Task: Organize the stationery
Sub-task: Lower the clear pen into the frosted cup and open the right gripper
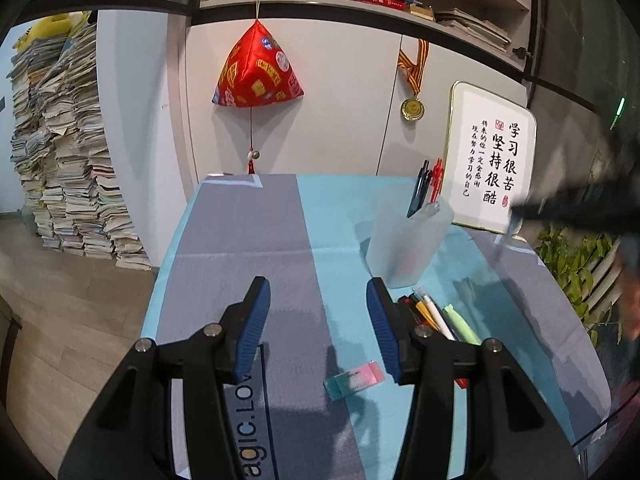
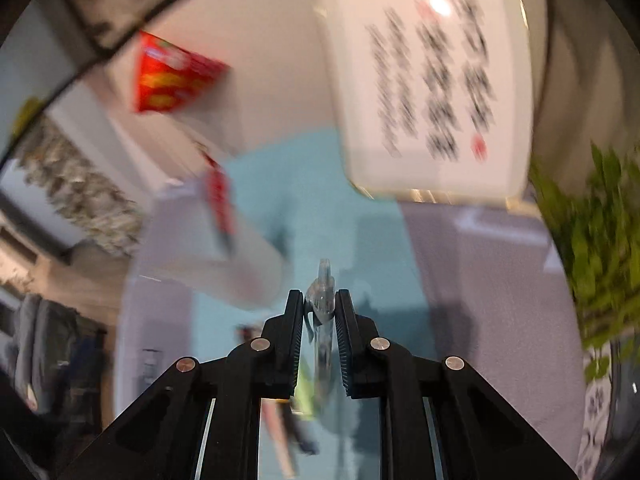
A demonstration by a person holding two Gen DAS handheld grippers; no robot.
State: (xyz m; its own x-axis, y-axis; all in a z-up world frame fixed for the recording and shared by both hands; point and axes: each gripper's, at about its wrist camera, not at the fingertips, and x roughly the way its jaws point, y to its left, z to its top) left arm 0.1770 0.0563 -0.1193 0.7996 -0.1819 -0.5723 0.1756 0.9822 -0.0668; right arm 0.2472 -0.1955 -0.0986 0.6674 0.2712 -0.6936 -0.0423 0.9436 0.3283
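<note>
In the left wrist view my left gripper (image 1: 318, 300) is open and empty, above the blue and grey cloth (image 1: 280, 220). A frosted pen cup (image 1: 404, 240) stands ahead to the right with several pens (image 1: 426, 186) in it. Loose pens (image 1: 436, 316) lie in front of the cup, by my right finger. A pink and teal eraser (image 1: 354, 380) lies between my fingers, near me. In the right wrist view my right gripper (image 2: 320, 300) is shut on a clear pen (image 2: 323, 300), held above the cloth. The cup (image 2: 224, 256) shows blurred to the left.
A framed calligraphy board (image 1: 490, 160) leans on the wall at the back right; it also shows in the right wrist view (image 2: 432, 80). A red hanging ornament (image 1: 258, 68), a medal (image 1: 413, 109), a plant (image 1: 576, 256) at the right, paper stacks (image 1: 68, 152) at the left.
</note>
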